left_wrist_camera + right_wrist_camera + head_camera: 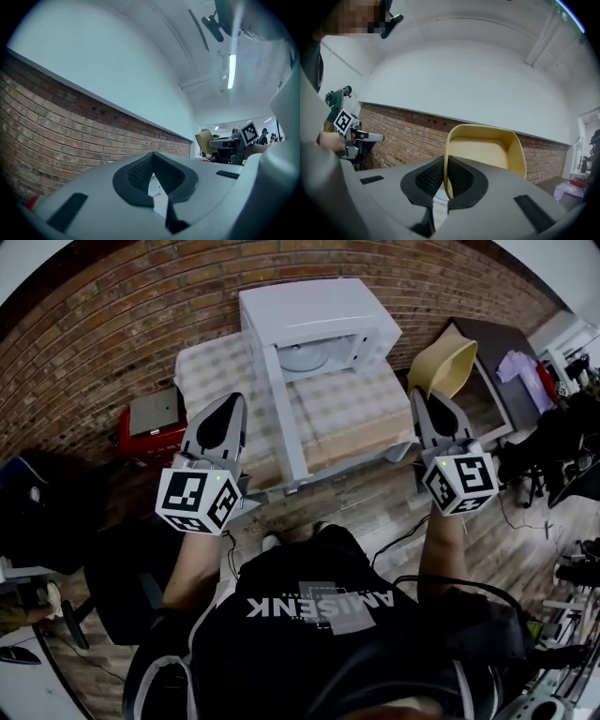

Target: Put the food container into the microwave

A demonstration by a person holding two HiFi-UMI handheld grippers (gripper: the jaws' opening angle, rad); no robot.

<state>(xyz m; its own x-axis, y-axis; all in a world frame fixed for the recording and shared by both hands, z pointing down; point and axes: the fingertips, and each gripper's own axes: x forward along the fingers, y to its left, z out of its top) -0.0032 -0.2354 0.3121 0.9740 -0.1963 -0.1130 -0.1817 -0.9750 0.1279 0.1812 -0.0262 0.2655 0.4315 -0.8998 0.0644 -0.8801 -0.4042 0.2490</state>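
Right tool [445, 161] tight on half-hidden food container [483, 151]; left tool [153, 159] pressed together, empty.

The microwave [319, 320] stands at the far edge of the worktop [347, 413]. Its cavity [323, 351] opens toward the near edge, with only the glass plate [305, 358] inside. The door [281, 418] stands fully open and reaches almost to the near edge, like a wall between the left gripper [232, 401] and the opening. Right of the door the worktop is bare up to the near right corner. The right gripper [424, 397], closed on the food container [442, 364], is just beyond the right edge, on this free side.
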